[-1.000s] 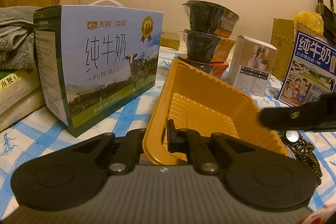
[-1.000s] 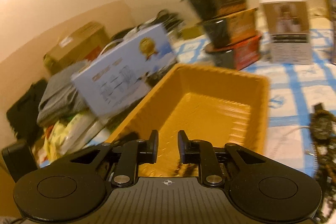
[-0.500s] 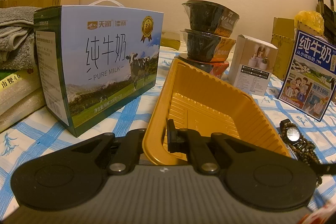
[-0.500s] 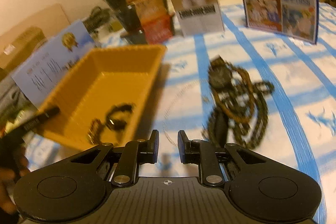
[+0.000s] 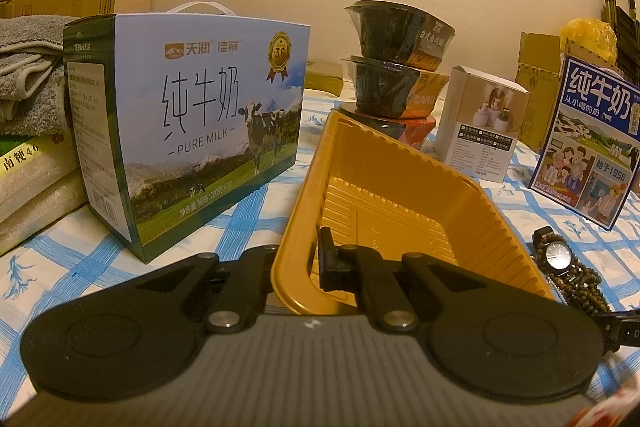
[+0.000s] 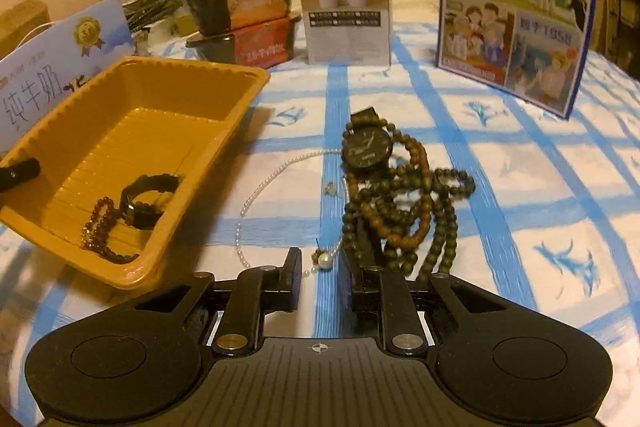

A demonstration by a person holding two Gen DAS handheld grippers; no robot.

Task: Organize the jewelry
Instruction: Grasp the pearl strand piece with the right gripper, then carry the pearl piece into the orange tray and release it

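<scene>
My left gripper [image 5: 308,259] is shut on the near rim of the yellow tray [image 5: 400,195] and keeps it tilted. In the right wrist view the tray [image 6: 248,95] holds a black watch [image 6: 146,199] and a brown bead bracelet [image 6: 100,227]. On the cloth beside it lie a black watch [image 6: 366,147], tangled bead strands [image 6: 404,211] and a thin pearl necklace [image 6: 260,187]. My right gripper [image 6: 319,273] is open and empty, low over the necklace's pearl pendant [image 6: 325,259]. The watch and beads also show in the left wrist view [image 5: 558,255].
A milk carton box [image 5: 192,131] stands left of the tray. Stacked black bowls [image 5: 396,67], a small white box [image 5: 480,123] and a blue milk box [image 5: 596,143] stand behind on the blue checked cloth [image 6: 520,187]. Folded towels [image 5: 28,83] lie far left.
My right gripper swung from over the tray to the right and down to the jewelry pile, now close above the pearl necklace. The left gripper still holds the tray rim.
</scene>
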